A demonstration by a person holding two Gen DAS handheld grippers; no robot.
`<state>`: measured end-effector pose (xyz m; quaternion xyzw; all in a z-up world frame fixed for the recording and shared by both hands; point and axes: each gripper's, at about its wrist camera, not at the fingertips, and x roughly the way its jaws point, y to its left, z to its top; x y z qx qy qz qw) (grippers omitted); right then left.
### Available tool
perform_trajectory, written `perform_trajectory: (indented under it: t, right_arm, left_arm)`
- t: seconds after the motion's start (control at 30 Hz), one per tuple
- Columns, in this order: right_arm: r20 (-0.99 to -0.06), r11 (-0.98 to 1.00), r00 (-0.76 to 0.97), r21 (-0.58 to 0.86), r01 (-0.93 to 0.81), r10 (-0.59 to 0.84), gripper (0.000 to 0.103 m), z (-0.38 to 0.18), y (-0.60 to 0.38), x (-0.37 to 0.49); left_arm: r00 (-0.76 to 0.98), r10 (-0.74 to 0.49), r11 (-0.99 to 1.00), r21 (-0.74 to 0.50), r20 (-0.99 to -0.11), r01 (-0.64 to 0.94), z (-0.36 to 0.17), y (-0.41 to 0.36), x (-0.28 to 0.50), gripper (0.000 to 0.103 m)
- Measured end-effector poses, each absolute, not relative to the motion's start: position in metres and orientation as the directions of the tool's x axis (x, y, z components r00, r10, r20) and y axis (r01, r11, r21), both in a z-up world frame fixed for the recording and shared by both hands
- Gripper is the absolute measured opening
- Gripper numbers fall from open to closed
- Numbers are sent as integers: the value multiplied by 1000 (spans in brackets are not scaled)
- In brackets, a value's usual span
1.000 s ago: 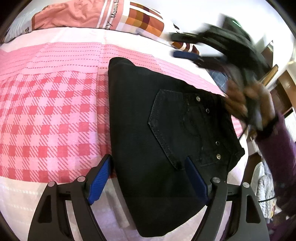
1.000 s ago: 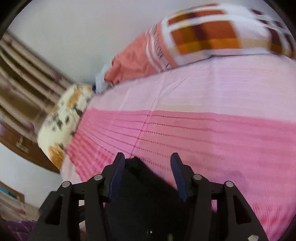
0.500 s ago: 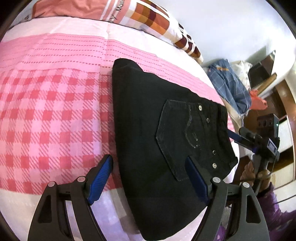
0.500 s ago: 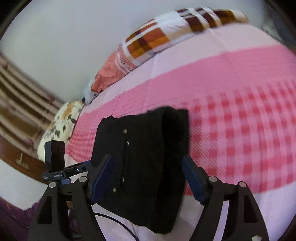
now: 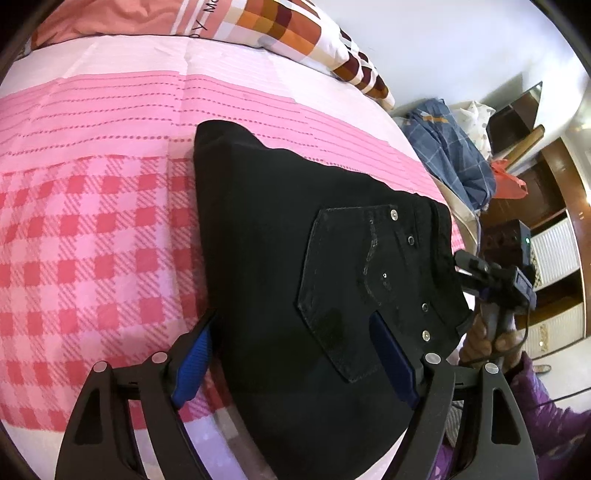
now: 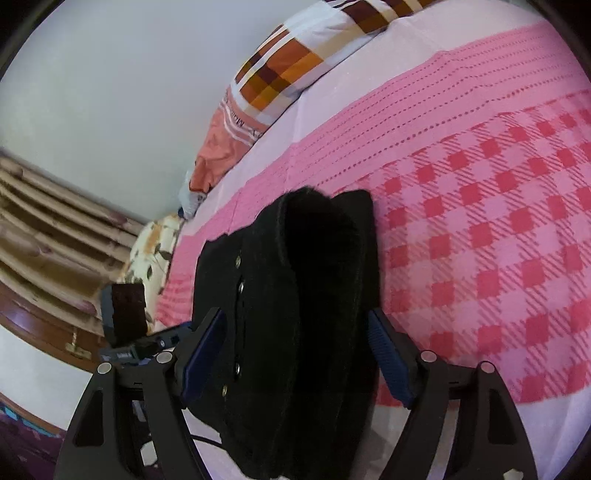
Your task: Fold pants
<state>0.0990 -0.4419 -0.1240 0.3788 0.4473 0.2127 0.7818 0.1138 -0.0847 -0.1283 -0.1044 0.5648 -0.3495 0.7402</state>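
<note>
**Folded pants between open jaws**

The black pants (image 5: pixel 295 258) lie folded on the pink checked bedsheet (image 5: pixel 92 240). The left gripper (image 5: pixel 295 360) hovers wide open over their near edge; the right gripper (image 6: pixel 295 354), jaws just opened, straddles them unclamped

Right gripper (image 6: pixel 295 354) lowered, jaws apparently wider.

The pants (image 5: pixel 280 236) were black with silver rivets, lying on a bedspread (image 5: pixel 92 240) checked pink and red. Beyond the pants, the pillow (image 5: pixel 280 26) was salmon with orange-brown checks; the pads (image 5: pixel 192 365) were blue.
</note>
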Motion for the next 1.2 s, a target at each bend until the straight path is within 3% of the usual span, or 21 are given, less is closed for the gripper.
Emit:
perform_trajectory:
  t: [0.17,0.37,0.67,0.93,1.2]
  right_arm:
    - [-559,645,531,764,31,637,73,-126,-456,104]
    - [-551,627,403,776,-74,730,76,-127,-434,99]
    - [-547,615,343,778,-127,764,74,-129,-422,104]
    - [-547,617,349,777,-128,761,75,-128,-421,102]
    - [-535,616,396,781,-103,746,89,-124,-418,102]
  left_arm:
    - [122,-631,731,-535,-766,424,-128,-92,118,83]
    - [129,-647,714,-538,-751,448,-129,-96,123,87]
    - [197,-514,746,-322,-835,583,-128,-124,106,88]
    - [206,-503,754,-309,-839,579,-129,-124,104,90]
    - [211,-480,755,-278,-852,593,-130,-134,105,95]
